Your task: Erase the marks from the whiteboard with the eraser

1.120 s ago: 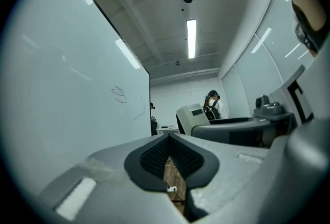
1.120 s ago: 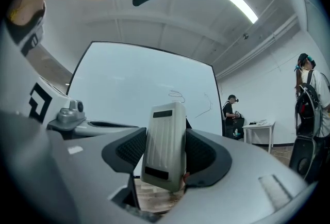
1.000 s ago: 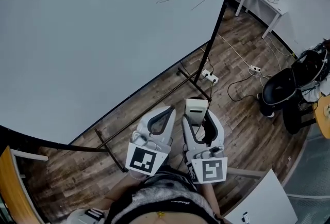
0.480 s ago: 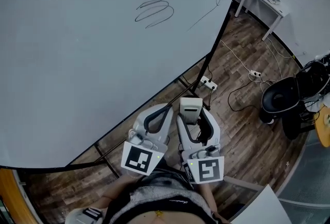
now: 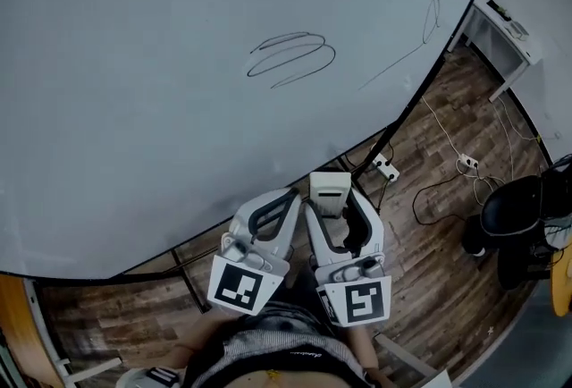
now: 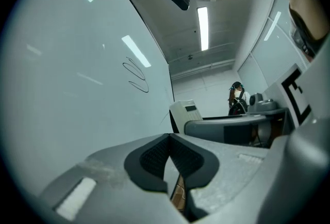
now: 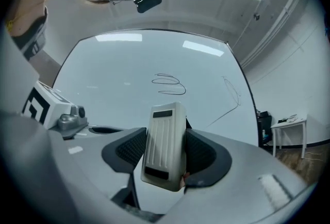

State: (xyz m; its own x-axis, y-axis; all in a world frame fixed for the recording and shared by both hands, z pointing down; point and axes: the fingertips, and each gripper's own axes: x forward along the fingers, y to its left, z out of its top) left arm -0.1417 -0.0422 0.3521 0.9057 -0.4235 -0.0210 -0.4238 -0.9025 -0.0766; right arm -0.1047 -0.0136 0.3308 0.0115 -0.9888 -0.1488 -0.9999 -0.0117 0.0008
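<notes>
Firmly pinched between the pads of the right gripper [image 7: 166, 152], the white eraser [image 7: 164, 138] points toward the whiteboard [image 5: 152, 100]. Just beside it, the left gripper [image 6: 169, 158] has its jaws pressed together on nothing. Higher on the board sit a looping scribble [image 5: 290, 55] and, to its right, a long thin stroke [image 5: 393, 69] topped by a loop. Wood-plank floor [image 5: 438, 270] lies below.
</notes>
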